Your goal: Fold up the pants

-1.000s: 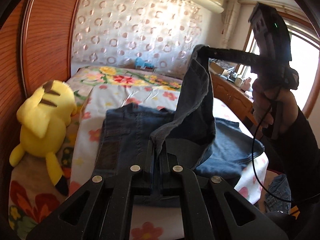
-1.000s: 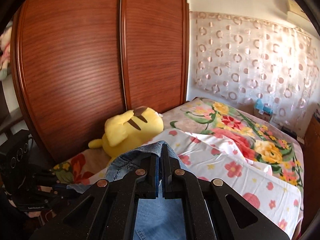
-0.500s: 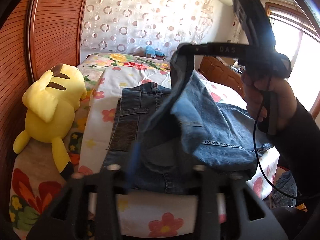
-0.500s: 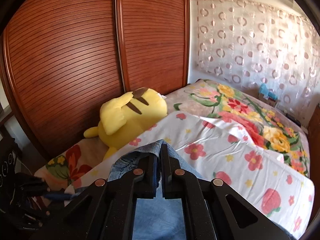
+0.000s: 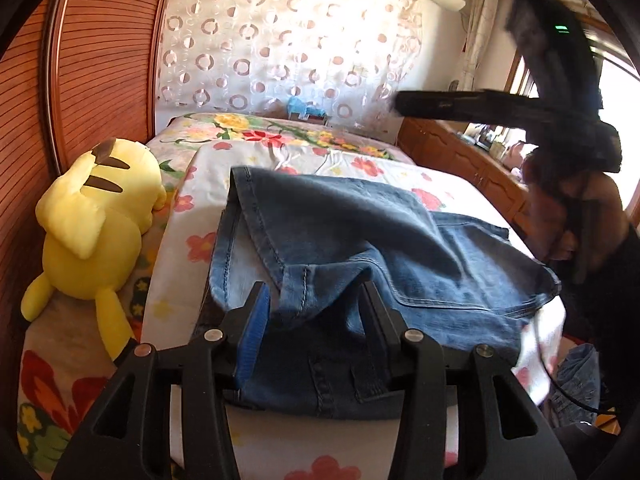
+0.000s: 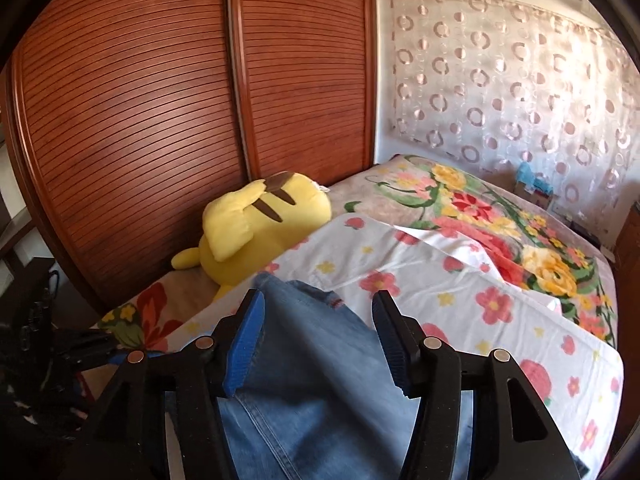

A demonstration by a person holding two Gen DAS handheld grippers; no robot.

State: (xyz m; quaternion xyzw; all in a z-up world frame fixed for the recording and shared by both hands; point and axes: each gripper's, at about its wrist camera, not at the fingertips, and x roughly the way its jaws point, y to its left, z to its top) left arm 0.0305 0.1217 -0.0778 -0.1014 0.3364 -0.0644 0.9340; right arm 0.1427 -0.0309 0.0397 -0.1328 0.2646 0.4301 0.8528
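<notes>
Bedroom setting; work surface is a bed (image 5: 200,432) under a white sheet printed with red flowers.

Nearest, left wrist view: left gripper (image 5: 316,304) stands with its jaws spread wide, nothing pinched. Denim lies between and under the two fingers, but neither pad presses on it.

Right wrist view: right gripper (image 6: 318,320) likewise spread apart, hovering over the cloth, holding nothing. In the left view it shows as a blurred dark bar up high on the right, clear of the fabric.

Pants (image 5: 360,248): blue jeans, lying on the sheet at the near end of the bed, one layer doubled over another. Top layer is rumpled, with a raised ridge near the left gripper and a hem edge running along the left side. Fold looks part done, not squared off.

Handling judgement: denim is soft but fairly heavy and thick. It should drape and sag rather than slide, and hold a crease moderately well. Best purchase is likely at stitched hems, seams or the waistband, where the cloth is stiffest and a pinch will not slip. Two layers at once may need a deep bite.

Further back, left: yellow plush toy (image 5: 96,224) beside the sheet, apart from the jeans. Behind it, slatted wooden wardrobe doors (image 6: 160,100). Far wall: curtain with ring pattern (image 5: 272,52).
</notes>
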